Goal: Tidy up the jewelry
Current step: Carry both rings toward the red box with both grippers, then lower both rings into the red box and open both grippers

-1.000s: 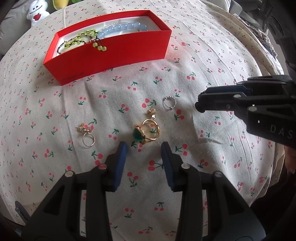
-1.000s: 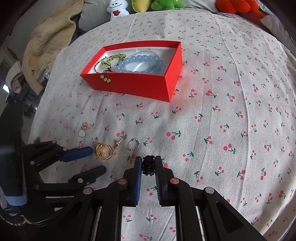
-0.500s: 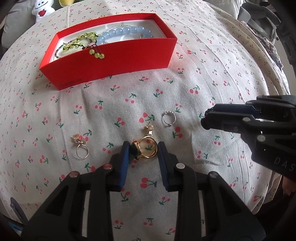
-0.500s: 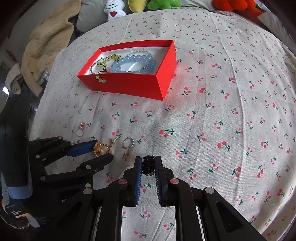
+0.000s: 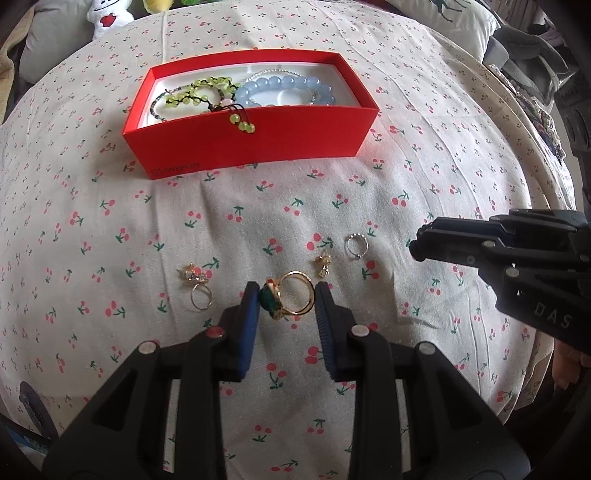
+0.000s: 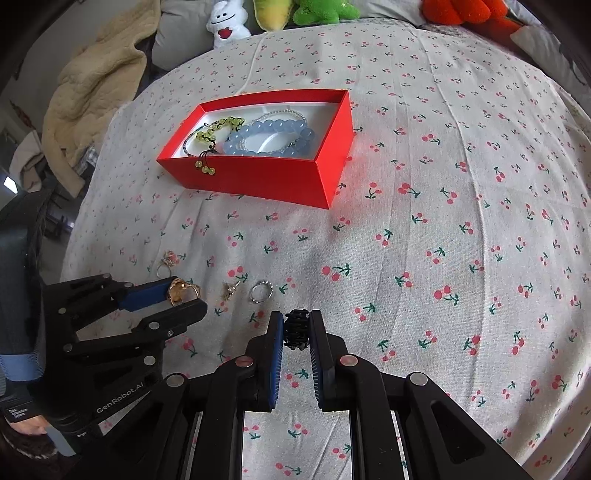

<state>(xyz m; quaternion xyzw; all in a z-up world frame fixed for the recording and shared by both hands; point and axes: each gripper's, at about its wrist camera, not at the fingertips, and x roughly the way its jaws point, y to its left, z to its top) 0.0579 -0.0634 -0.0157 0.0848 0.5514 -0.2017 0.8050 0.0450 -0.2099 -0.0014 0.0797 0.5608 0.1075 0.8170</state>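
A red box [image 5: 255, 142] [image 6: 258, 177] on the cherry-print cloth holds a blue bead bracelet [image 5: 291, 85] and a green bead bracelet [image 5: 199, 92]. My left gripper [image 5: 284, 299] [image 6: 173, 299] straddles a gold ring with a green stone [image 5: 286, 297]; the jaws stand close on either side of it, still slightly apart. My right gripper [image 6: 297, 328] [image 5: 417, 245] is shut on a small black hair clip [image 6: 296, 329] above the cloth. On the cloth lie a small gold ring with a cluster [image 5: 197, 288], a gold stud [image 5: 323, 264] and a silver bead ring [image 5: 356, 245] [image 6: 261, 291].
Plush toys [image 6: 225, 22] and an orange cushion [image 6: 469, 14] line the far edge. A beige blanket [image 6: 92, 85] hangs at the far left. The cloth's edge drops away on the right in the left wrist view.
My left gripper has moved forward over the green-stone ring and its jaws have narrowed around it. My right gripper has kept hold of the black clip and shifted little.
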